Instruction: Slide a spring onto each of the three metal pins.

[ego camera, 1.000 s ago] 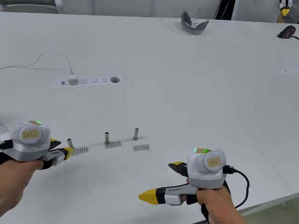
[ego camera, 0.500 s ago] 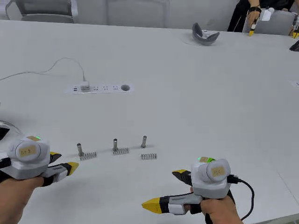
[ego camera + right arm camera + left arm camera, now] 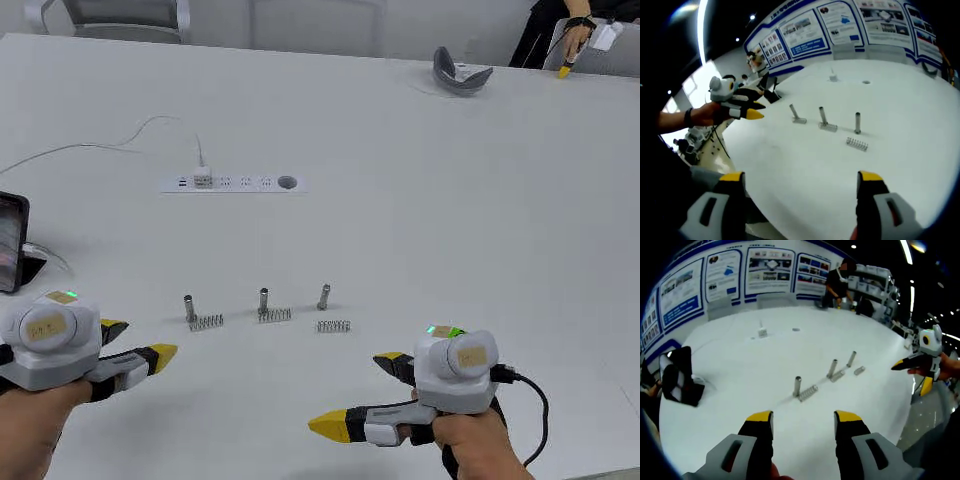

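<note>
- I see a smooth, matte white table.
- My left gripper and right gripper, both yellow-tipped, have their jaws spread wide and hold nothing.
- Three slim metal pins stand upright in a row ahead, between the grippers and apart from both.
- Three short coiled springs lie flat by the pins' bases.

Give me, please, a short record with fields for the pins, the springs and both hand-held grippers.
pins: left pin, middle pin, right pin, all upright on the table
springs: left spring, middle spring, right spring, each lying flat near its pin, none threaded on
left hand-held gripper: open, holding nothing
right hand-held gripper: open, holding nothing
task progress: no step done
</note>
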### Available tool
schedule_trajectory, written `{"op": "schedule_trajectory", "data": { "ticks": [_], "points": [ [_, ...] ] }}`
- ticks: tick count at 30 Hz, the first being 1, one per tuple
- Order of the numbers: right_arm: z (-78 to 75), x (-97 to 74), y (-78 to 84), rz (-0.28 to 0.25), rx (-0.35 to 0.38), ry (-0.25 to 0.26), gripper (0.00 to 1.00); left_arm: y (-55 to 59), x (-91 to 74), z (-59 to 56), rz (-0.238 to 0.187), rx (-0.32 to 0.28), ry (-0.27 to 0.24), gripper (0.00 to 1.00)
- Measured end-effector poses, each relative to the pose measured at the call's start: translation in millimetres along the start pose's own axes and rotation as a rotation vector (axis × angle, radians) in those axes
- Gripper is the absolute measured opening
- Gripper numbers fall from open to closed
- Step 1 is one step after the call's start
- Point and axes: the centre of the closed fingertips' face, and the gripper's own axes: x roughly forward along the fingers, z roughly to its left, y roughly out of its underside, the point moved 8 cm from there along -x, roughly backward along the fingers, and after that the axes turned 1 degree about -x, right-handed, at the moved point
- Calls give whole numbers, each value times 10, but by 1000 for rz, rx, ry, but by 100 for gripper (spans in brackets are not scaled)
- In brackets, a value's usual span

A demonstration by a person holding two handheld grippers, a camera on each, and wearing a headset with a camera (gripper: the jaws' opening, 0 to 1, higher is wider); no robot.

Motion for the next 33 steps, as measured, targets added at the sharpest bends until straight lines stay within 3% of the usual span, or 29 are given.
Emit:
{"op": "schedule_trajectory", "data": {
  "ticks": [9, 12, 19, 33],
  "points": [
    [-10, 24, -35, -5, -6, -1, 94, 69, -130, -22, 2, 5, 6, 60],
    [-12, 25, -47, -9, -14, 1, 94, 39, -180, -31, -28, 2, 3, 61],
    [-33, 28, -84, -9, -20, 3, 94, 26, -235, -97, -41, -2, 30, 70],
    [-16, 38, -72, -3, -19, -4, 95, 124, -234, -158, -13, -10, 62, 79]
  ]
}}
